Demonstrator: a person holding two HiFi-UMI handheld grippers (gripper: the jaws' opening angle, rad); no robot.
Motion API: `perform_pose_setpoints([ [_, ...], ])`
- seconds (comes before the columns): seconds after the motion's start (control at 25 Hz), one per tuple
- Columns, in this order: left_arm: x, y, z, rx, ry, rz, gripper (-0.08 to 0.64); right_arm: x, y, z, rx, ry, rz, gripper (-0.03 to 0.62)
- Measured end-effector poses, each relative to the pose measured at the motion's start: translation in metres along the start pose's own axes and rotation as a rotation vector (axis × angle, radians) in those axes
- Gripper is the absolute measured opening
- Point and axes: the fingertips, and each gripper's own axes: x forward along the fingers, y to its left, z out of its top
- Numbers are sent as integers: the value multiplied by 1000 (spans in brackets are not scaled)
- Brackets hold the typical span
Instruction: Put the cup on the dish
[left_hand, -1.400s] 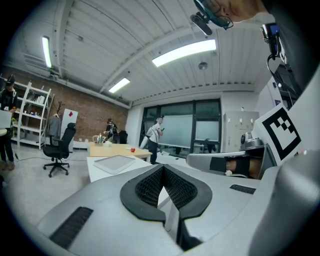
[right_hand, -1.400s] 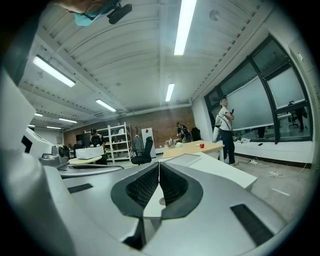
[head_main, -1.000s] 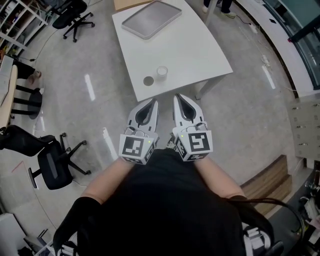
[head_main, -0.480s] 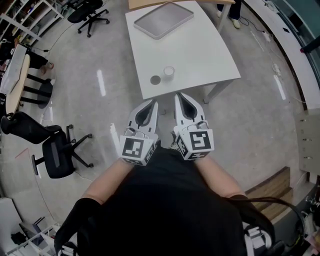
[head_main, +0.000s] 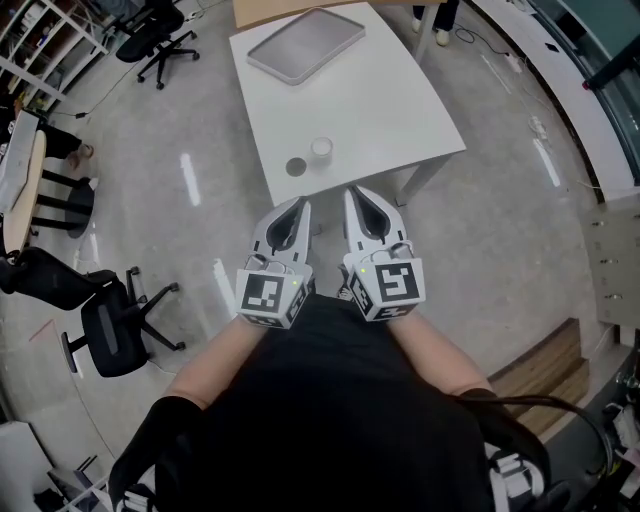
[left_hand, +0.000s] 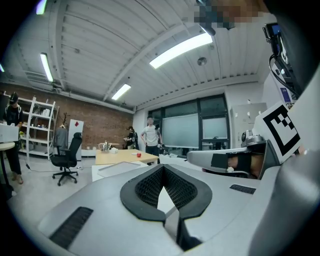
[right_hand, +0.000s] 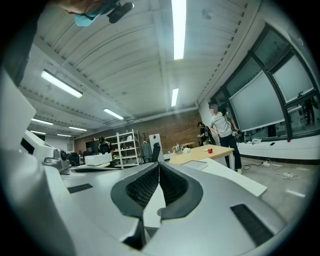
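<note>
A small white cup (head_main: 321, 149) stands near the front edge of the white table (head_main: 390, 110). A little grey round dish (head_main: 296, 166) lies just left of the cup, apart from it. My left gripper (head_main: 303, 203) and right gripper (head_main: 351, 191) are side by side in front of my body, short of the table's front edge and pointing at it. Both are shut with nothing between the jaws. In the left gripper view the left gripper's (left_hand: 163, 166) tips meet. In the right gripper view the right gripper's (right_hand: 159, 164) tips meet too, and the dish (right_hand: 161, 212) shows below them.
A grey tray (head_main: 305, 45) lies at the table's far end. Black office chairs (head_main: 110, 330) stand on the floor to the left. A wooden table (left_hand: 122, 156) and standing people (left_hand: 150, 137) are beyond the white table. Shelves (right_hand: 122, 147) line the brick wall.
Only the head camera swayed, so the table shifts a little in the picture. Both grippers stay shut in the same place before my body.
</note>
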Motion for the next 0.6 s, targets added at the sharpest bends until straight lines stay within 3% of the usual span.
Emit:
perform_pose_setpoints([
  [0.6,25,31,-19,-61,63,-41,-3,43,11,-31,4,120,9,12],
])
